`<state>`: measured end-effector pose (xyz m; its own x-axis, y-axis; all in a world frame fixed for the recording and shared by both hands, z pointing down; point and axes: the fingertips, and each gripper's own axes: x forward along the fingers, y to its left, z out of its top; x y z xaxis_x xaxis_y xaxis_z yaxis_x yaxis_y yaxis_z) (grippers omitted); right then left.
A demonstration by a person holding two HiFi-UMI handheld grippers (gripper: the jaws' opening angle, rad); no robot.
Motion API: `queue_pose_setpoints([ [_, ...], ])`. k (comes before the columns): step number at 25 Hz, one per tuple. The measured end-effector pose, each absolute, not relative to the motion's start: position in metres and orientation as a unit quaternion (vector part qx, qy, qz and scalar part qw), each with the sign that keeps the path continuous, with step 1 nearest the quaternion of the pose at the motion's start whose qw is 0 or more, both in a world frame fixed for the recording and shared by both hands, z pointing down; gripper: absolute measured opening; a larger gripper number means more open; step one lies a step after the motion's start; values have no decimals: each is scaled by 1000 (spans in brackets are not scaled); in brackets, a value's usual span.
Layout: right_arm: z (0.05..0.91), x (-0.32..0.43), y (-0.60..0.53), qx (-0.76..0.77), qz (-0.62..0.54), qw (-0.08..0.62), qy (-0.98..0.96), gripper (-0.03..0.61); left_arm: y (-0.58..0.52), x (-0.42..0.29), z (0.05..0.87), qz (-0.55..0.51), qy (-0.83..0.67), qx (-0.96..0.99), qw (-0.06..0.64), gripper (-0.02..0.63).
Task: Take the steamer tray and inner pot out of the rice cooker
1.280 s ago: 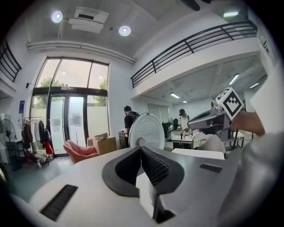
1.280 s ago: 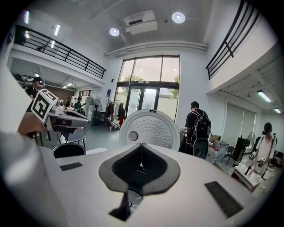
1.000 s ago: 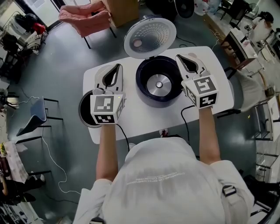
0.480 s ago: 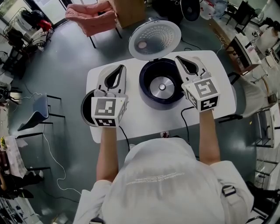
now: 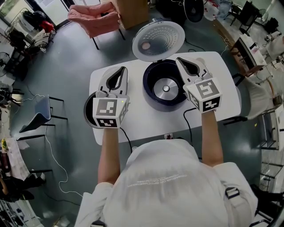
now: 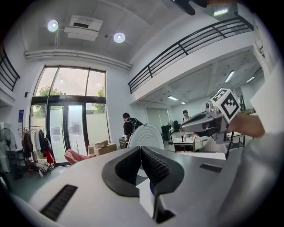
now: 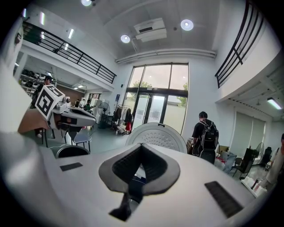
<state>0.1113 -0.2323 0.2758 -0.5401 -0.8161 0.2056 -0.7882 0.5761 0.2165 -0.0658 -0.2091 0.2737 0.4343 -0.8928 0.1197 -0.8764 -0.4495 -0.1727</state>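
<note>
The dark rice cooker stands open on the white table, its white lid tipped back. Inside, only the bare silver heating plate shows. A dark round inner pot sits at the table's left edge, partly hidden under my left gripper. That gripper hovers left of the cooker, shut and empty. My right gripper hangs over the cooker's right rim, also shut on nothing. The lid and the pot appear in the right gripper view. I see no steamer tray.
A black cable runs off the table's front edge. A pink-draped chair and a cardboard box stand behind the table, and a metal chair to the left. A person with a backpack stands far off.
The head view has drifted, so the table sits slightly more to the right. Both grippers stay shut and nearly still over the table.
</note>
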Motion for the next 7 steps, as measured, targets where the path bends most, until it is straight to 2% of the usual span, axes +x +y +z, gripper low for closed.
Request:
queue_pose_setpoints([
  [7, 278, 109, -232, 456, -48, 143, -877, 25, -208, -69, 277, -98, 522, -846, 42, 18],
])
